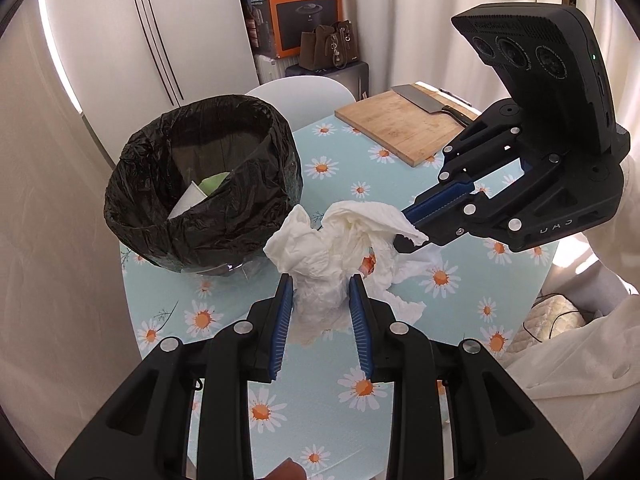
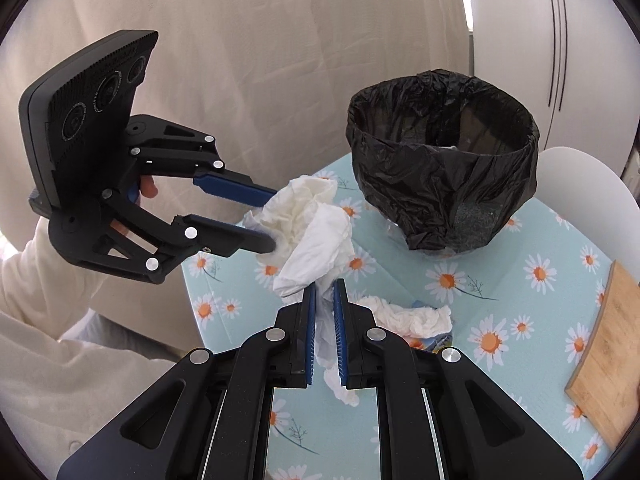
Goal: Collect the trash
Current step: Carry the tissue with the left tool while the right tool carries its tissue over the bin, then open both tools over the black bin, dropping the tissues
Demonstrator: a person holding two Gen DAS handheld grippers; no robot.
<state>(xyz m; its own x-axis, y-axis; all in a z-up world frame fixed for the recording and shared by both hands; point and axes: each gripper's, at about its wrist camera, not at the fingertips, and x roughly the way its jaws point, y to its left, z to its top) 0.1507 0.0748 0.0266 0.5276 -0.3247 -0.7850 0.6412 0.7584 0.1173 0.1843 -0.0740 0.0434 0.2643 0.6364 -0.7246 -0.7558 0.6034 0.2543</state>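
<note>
A crumpled white tissue wad (image 1: 320, 252) hangs over the daisy-print table (image 1: 224, 320), next to a bin lined with a black bag (image 1: 200, 184). My left gripper (image 1: 318, 280) has its blue pads on either side of the wad's lower part, pressing it. My right gripper (image 2: 324, 288) is shut on the wad's other end (image 2: 312, 232); it also shows in the left wrist view (image 1: 404, 228). A second crumpled tissue (image 2: 408, 314) lies on the table beside the right gripper. The bin (image 2: 444, 160) holds paper scraps.
A wooden cutting board (image 1: 400, 124) with a cleaver (image 1: 428, 100) lies at the table's far side. A white chair back (image 1: 300, 96) stands behind the bin. Boxes and a brown bag are stacked beyond.
</note>
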